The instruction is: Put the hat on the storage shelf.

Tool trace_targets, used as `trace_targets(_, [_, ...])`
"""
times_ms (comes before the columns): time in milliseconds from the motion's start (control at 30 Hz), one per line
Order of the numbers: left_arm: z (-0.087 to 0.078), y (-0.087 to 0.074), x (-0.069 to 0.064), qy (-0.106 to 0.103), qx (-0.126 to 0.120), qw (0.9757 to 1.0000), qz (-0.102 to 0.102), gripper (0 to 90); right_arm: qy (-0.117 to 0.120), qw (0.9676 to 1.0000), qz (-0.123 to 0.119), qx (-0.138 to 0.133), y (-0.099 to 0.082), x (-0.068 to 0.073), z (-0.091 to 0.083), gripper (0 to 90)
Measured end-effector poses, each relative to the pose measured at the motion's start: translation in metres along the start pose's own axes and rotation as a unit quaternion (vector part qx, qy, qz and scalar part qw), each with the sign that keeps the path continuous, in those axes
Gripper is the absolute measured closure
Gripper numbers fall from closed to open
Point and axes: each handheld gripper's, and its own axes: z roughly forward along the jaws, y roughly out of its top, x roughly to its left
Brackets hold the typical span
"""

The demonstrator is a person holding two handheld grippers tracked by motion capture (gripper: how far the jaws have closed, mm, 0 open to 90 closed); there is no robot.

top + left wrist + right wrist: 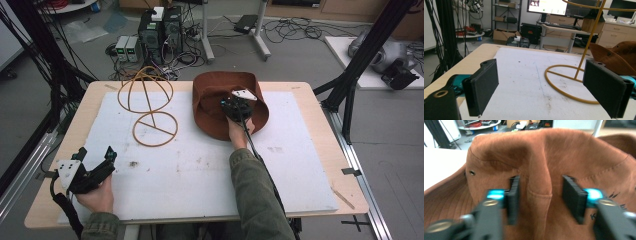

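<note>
Hat (pixel 215 107), brown, lies on the worktop (pixel 310 145) beside a yellow wire stand (pixel 150 107); right hand-held gripper (pixel 235 107) pinches a fold of its crown, while left hand-held gripper (pixel 95 162) hovers apart, empty.

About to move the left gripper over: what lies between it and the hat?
In the high view, the yellow wire stand and bare white mat lie between the left gripper and the hat.
</note>
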Motion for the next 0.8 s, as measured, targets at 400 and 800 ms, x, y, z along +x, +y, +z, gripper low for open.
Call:
trace_targets(400, [0.001, 0.0, 0.002, -0.003, -0.002, 1.0, -0.003, 13.5, -0.023, 0.9993, -0.025, 0.016, 0.001, 0.01, -0.004, 88.3])
trace_targets(800, [0.0, 0.0, 0.004, -0.004, -0.006, 0.9999, -0.008, 14.5, -0.037, 0.9993, -0.002, 0.001, 0.008, 0.01, -0.014, 88.2])
